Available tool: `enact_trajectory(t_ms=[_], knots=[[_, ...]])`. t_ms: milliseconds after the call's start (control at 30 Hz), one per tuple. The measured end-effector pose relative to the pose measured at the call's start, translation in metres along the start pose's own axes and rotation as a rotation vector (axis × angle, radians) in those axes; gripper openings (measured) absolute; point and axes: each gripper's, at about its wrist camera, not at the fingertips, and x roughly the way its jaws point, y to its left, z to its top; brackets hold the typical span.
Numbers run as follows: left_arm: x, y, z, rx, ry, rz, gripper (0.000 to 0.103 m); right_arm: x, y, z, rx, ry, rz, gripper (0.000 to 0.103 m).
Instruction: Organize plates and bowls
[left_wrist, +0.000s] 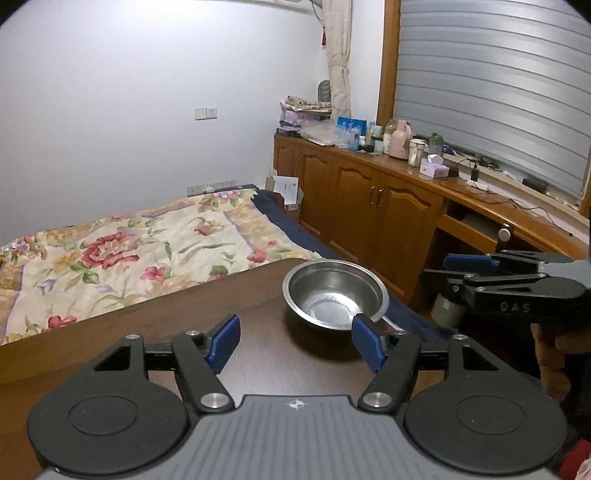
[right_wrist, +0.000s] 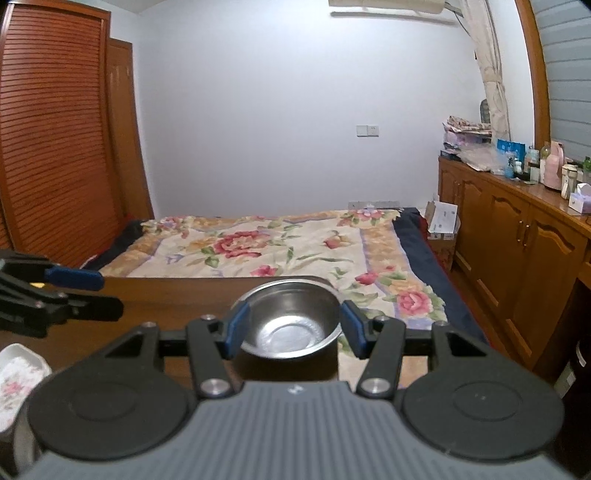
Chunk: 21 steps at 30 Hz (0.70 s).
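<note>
Bed with floral quilt past the far edge of the dark wood surface, navy blanket along its right side. White wall, light switch, socket row low behind the bed. Wooden cabinet run on the right, top cluttered: pink flask, tissue box, bottles, blue box, folded fabric pile, cables. Grey window blind, cream curtain tied back. Louvred wooden wardrobe doors at left. Cardboard box on the floor between bed and cabinets.
</note>
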Motion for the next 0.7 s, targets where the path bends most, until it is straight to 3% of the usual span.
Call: enact_trajectory(t_ms=[400, 700], knots=[[0.052, 0.019, 0.013, -0.059, 0.068, -0.01, 0.07, 0.048, -0.021, -0.006, 0.047, 0.076, -0.01, 0.055], [0.084, 0.019, 0.019, -0.049, 0.119, -0.026, 0.062, 0.07, -0.031, -0.011, 0.097, 0.122, 0.013, 0.055]])
